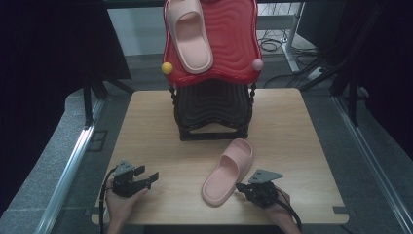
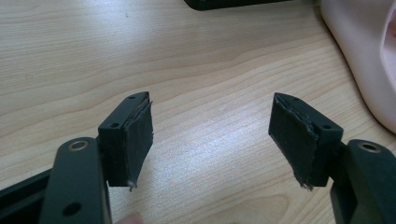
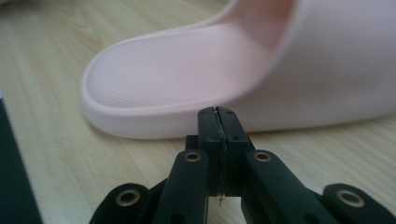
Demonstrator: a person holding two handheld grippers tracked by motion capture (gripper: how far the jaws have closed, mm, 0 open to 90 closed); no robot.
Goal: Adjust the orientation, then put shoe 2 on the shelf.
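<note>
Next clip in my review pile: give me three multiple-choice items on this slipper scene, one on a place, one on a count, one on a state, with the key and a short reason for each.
1. Where does the slipper on the table lie?
A. In front of the rack, near the right tool
B. On the red tray
C. Between the left tool's jaws

2. How many pink slippers are there?
A. One
B. Two
C. Three

3. How do the right tool's jaws stand?
A. Wide open
B. Shut on the slipper
C. Shut with nothing between them

Key:
1 A: the high view shows it on the wooden table, below the black rack and beside the right tool.
2 B: one lies on the table, a second slipper lies on the red tray.
3 C: in the right gripper view the pads meet just short of the slipper's side, while the left tool stands open.
</note>
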